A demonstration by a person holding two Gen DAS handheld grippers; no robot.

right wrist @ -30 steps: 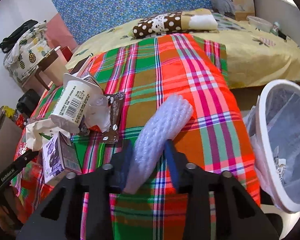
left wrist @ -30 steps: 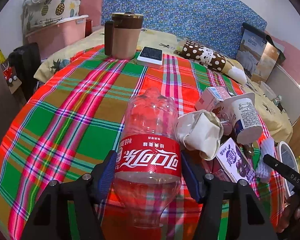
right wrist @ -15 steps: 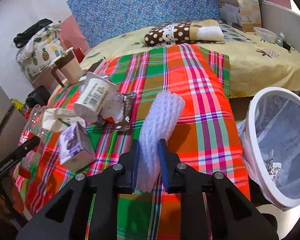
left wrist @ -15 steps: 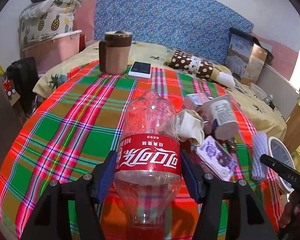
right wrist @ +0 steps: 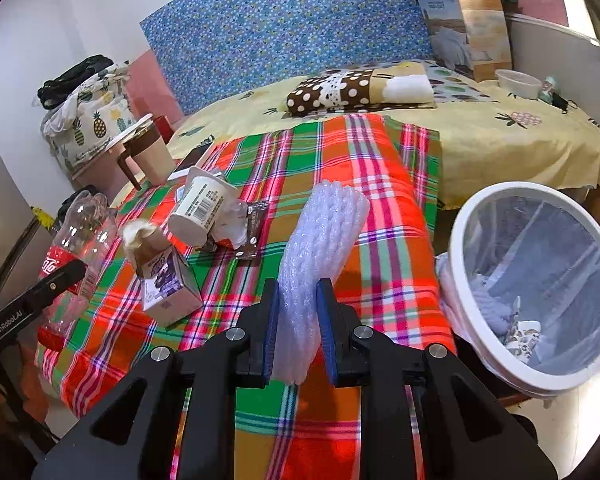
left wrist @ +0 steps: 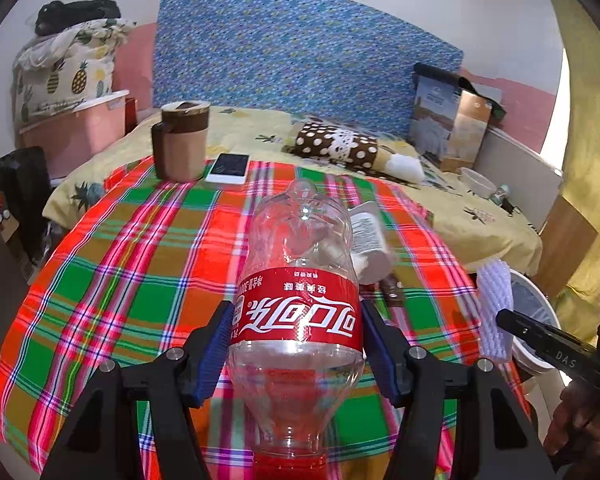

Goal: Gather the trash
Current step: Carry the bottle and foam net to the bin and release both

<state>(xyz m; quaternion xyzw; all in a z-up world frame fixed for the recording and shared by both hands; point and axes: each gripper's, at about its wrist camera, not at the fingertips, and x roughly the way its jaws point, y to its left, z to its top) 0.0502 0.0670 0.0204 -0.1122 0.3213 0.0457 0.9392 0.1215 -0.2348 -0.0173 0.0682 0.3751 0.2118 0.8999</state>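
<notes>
Your left gripper (left wrist: pixel 296 344) is clamped on an empty cola bottle (left wrist: pixel 298 280), blue pads pressing the red label on both sides, with the bottle's red-capped neck toward the camera and its base pointing away at 12 o'clock. The bottle is held above the plaid tablecloth (left wrist: pixel 140 272). Your right gripper (right wrist: pixel 298 324) squeezes a white foam net sleeve (right wrist: pixel 320 252), which sticks out forward and leans slightly toward 1 o'clock over the cloth.

In the right wrist view, the white trash bin (right wrist: pixel 460 280) sits at 3 o'clock, just off the table edge, lined with a bag and holding a few scraps at the bottom. Loose trash lies on the cloth at 10 o'clock: a tipped white cup (right wrist: pixel 200 212) with a barcode, a dark wrapper (right wrist: pixel 254 226) touching it, and a purple drink carton (right wrist: pixel 168 284) nearer you, with a crumpled paper wad (right wrist: pixel 140 236) against its top.

In the left wrist view, a brown mug (left wrist: pixel 182 140) and a phone (left wrist: pixel 229 168) stand side by side at 11 o'clock on the far edge of the cloth. A polka-dot pillow (left wrist: pixel 336 148) lies on the yellow bedsheet (left wrist: pixel 480 220) beyond.
</notes>
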